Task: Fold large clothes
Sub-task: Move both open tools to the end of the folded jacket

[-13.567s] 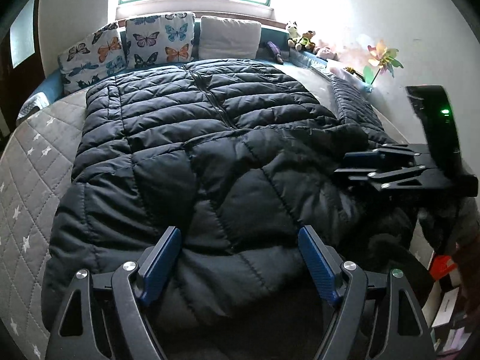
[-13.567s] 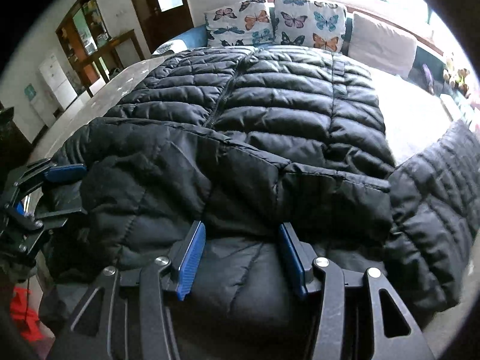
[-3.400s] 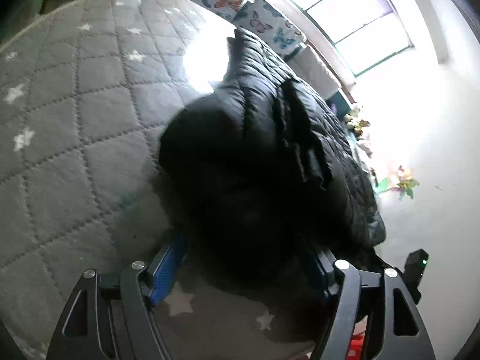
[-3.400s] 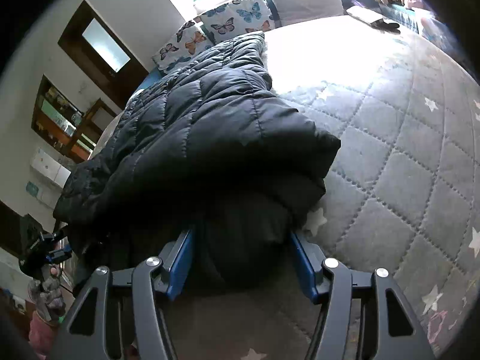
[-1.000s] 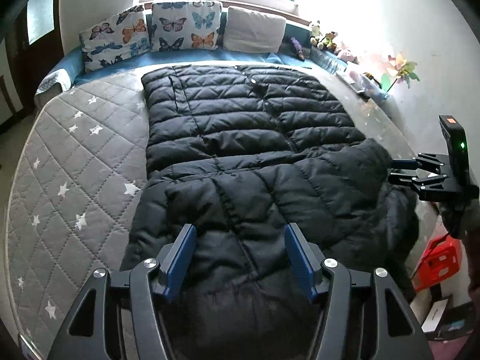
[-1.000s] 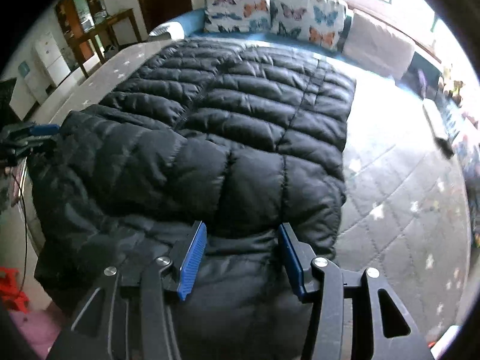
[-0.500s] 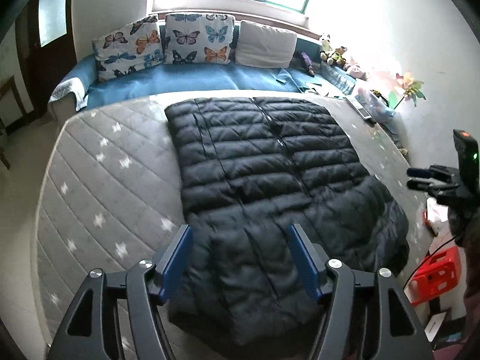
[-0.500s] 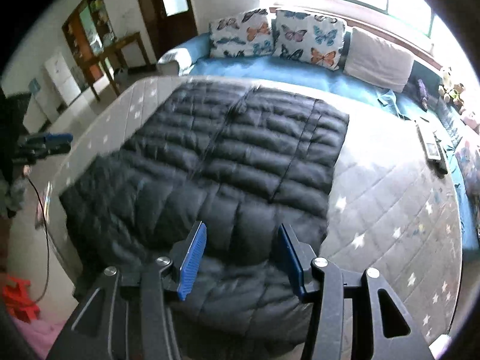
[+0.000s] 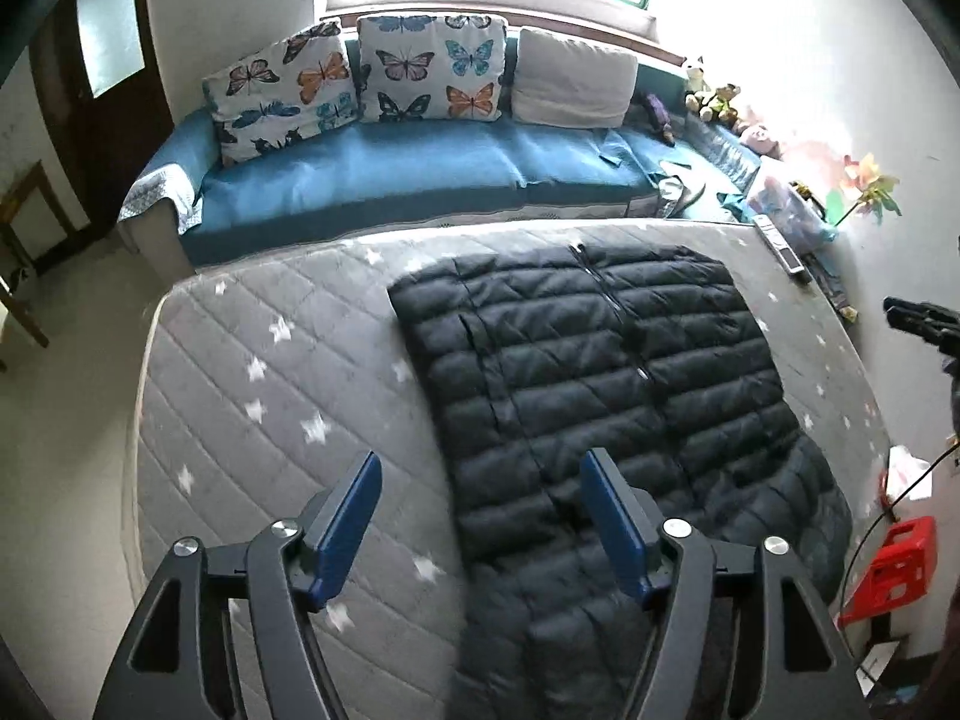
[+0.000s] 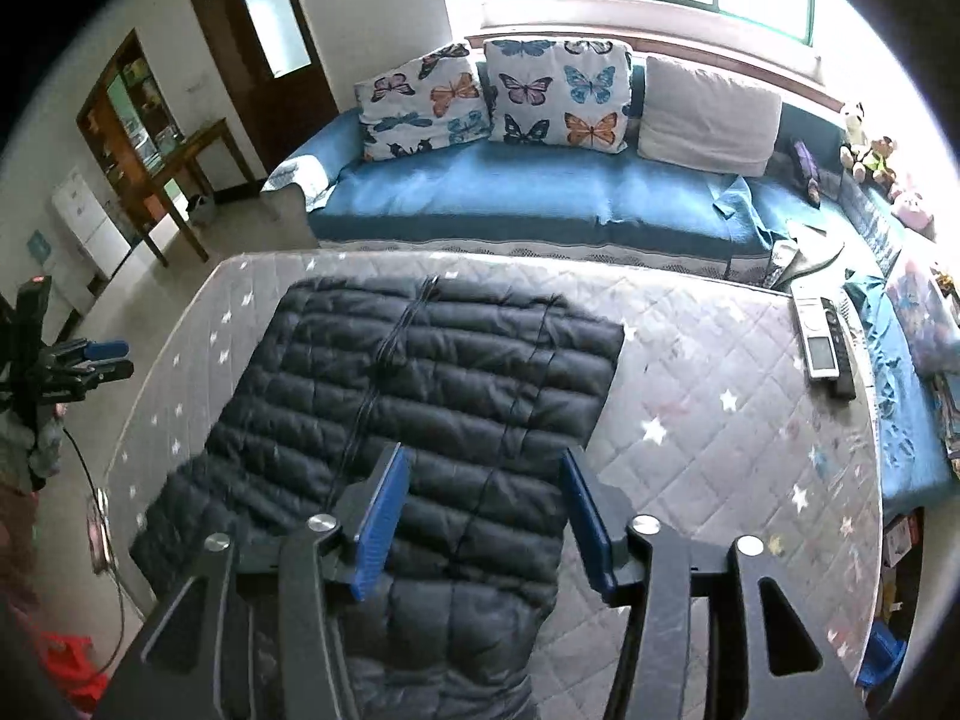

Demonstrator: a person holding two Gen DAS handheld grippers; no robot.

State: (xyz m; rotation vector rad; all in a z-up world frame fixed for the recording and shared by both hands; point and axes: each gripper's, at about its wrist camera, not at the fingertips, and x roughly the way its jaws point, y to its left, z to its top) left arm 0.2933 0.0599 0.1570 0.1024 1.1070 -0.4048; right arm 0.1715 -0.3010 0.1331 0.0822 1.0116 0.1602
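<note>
- The left tongs [image 9: 480, 531] are spread and opening further, with nothing between the blue pads; a second ago they sat low over the jacket's near hem, and now they hang high above it.
- The right tongs [image 10: 480, 525] are likewise spread and opening, empty, and have risen the same way; from the left view they show only as a dark tip [image 9: 921, 324] at the frame's right edge.
- The black puffer jacket [image 9: 600, 396] is no longer in either grip. It lies on the grey star-quilted mattress [image 9: 252, 396], zip side up, with its far edge toward the blue sofa [image 9: 420, 162].
- Its near part is a folded-over double layer that reaches the mattress edge closest to the person [image 10: 468, 618]; the sleeves look tucked in, since the outline is a plain long rectangle.
- My reading: one fold has just been laid down and released, and both hands have backed off to look it over.
- The bundle is still long, so a further fold across its length seems needed before the job counts as done.
- A remote control [image 10: 822, 342] lies near the mattress's far right corner, well apart from the jacket.
</note>
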